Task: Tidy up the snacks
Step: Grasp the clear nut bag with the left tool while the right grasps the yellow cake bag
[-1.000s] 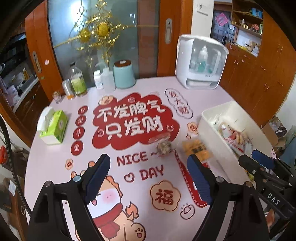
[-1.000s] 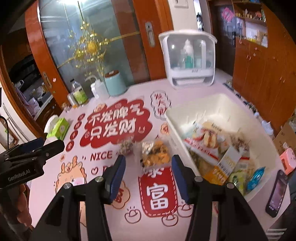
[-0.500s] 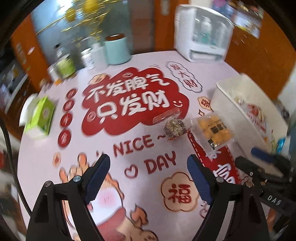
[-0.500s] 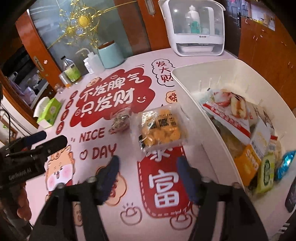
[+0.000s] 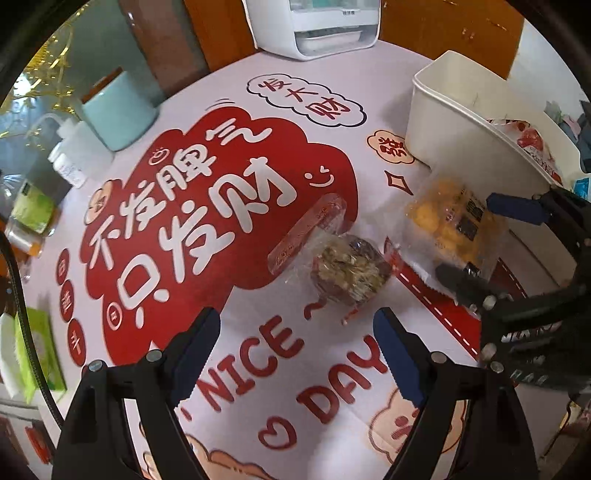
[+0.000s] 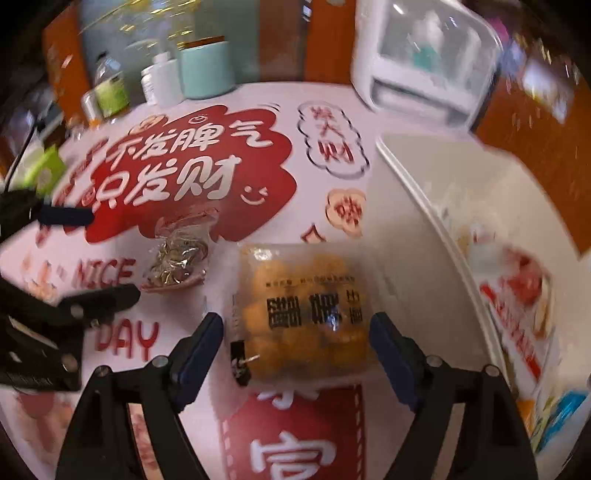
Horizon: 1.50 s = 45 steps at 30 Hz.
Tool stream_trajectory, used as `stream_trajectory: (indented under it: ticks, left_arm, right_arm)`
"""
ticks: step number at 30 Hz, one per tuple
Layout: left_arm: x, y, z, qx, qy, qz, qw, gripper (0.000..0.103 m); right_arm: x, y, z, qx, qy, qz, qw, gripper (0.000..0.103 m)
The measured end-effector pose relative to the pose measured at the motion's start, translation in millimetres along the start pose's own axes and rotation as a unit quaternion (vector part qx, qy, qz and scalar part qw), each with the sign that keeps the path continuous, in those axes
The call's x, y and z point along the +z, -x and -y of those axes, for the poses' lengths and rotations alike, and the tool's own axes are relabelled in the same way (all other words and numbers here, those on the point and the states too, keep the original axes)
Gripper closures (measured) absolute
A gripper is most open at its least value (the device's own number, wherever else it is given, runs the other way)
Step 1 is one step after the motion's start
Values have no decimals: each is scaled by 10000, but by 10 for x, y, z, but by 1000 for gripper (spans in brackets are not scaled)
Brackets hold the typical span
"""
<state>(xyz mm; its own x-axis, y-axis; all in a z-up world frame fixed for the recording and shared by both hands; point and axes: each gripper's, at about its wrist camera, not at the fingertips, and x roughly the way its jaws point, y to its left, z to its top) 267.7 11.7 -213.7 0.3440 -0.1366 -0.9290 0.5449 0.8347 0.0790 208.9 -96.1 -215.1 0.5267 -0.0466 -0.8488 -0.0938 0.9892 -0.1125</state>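
A clear bag of yellow puffs (image 6: 303,295) lies on the printed table mat, between the fingers of my right gripper (image 6: 295,325). The right jaws are opening and their pads stand off the bag's sides. A small clear packet of brown snack (image 5: 347,269) lies just beyond my left gripper (image 5: 295,332), which is open with nothing between its fingers. The left wrist view shows the right gripper (image 5: 465,236) straddling the yellow bag (image 5: 443,218). The right wrist view shows the left gripper (image 6: 114,254) beside the small packet (image 6: 177,258). A white bin (image 6: 424,192) with several snack packs stands to the right.
The white bin (image 5: 436,110) sits close behind the yellow bag. A teal canister (image 5: 114,110), white bottles (image 5: 70,155) and a white countertop cabinet (image 5: 314,29) line the far edge. A green tissue box (image 5: 33,350) lies at the left edge.
Both grippers have come down close to the table, each over its packet. The right jaws have spread wider around the yellow bag. The left jaws kept their width.
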Motion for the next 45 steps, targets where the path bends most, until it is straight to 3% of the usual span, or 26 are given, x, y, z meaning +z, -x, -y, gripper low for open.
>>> stream_trajectory:
  ticks: [3, 6, 9, 12, 16, 24, 27, 30, 34, 38, 40, 42, 45]
  left_arm:
    - [46, -36, -23, -272, -24, -18, 9996, 19]
    - [102, -36, -15, -550, -109, 12, 9984, 19]
    - [120, -74, 6, -512, -194, -37, 9985, 19]
    - [132, -134, -7, -512, -191, -123, 9984, 19]
    - [151, -157, -26, -595, -116, -135, 9981, 19]
    - [266, -237, 24, -795, 115, -233, 9965, 19]
    - [325, -288, 46, -779, 384, -352, 9956, 19]
    - [389, -374, 28, -479, 924, -524, 9932, 18]
    - [387, -428, -14, -333, 1868, -621, 9799, 18]
    - [369, -506, 20, -322, 2293, -648, 9707, 18]
    - [343, -558, 27, -346, 2525, -721, 9643, 22]
    - [334, -533, 73, -113, 2481, -637, 9666, 49]
    - [276, -489, 129, -167, 2506, -611, 9660, 67]
  right_arm:
    - [8, -67, -103, -121, 324, 49, 9994, 5]
    - [20, -157, -152, -371, 488, 32, 9981, 2]
    - [5, -218, -206, -613, 661, 128, 9958, 1]
    - [-4, -208, -180, -881, 589, 263, 9940, 15]
    - [-13, -97, -106, -701, 387, 365, 9961, 33]
    - [-143, 111, 109, -274, -218, 215, 9992, 37]
    - [-246, 197, 159, -116, -348, 124, 9992, 37]
    - [-333, 265, 168, -10, -365, 52, 9993, 37]
    - [-385, 308, 171, 81, -414, -7, 9991, 37]
    - [-398, 334, 188, 161, -474, -58, 9987, 37]
    - [-402, 348, 206, 217, -503, -86, 9985, 37]
    - [-416, 364, 221, 256, -524, -95, 9983, 38]
    - [-448, 389, 229, 308, -532, -111, 9980, 38]
